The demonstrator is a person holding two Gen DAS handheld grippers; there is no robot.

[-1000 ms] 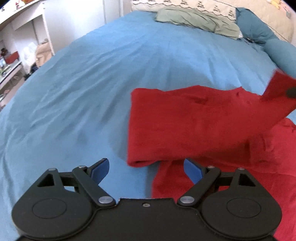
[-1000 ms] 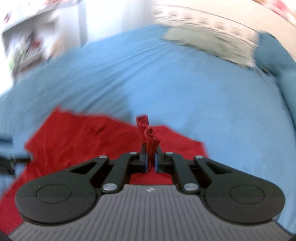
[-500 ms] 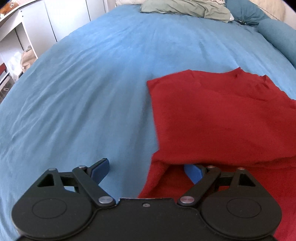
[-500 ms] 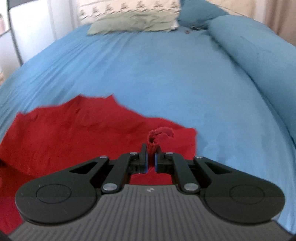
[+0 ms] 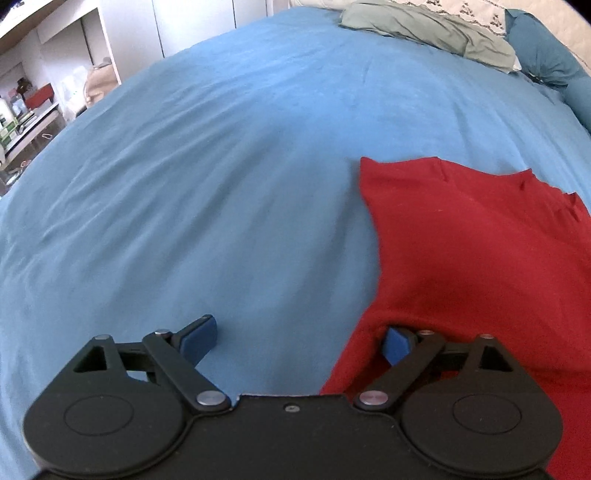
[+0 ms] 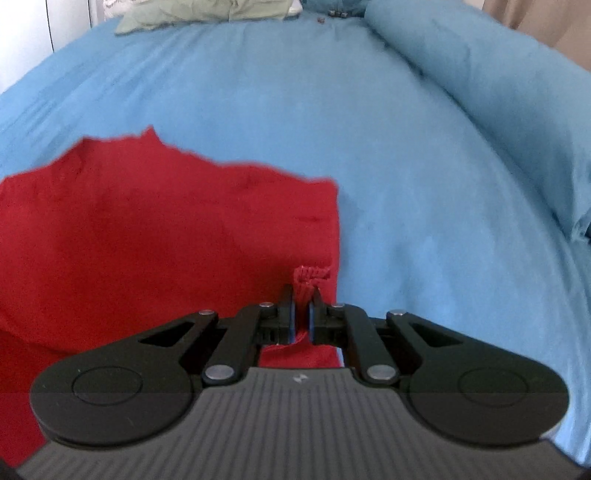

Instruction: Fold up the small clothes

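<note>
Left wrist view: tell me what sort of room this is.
Most likely a bedroom: a wide blue bedspread fills the view, pillows lie at its far end, and white cupboards stand beside it.

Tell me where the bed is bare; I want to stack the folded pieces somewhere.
Bare blue bedspread lies left of the red garment, up to the green pillow. More lies between the garment's right edge and the blue bolster. The near middle is crowded with the garment and both grippers.
</note>
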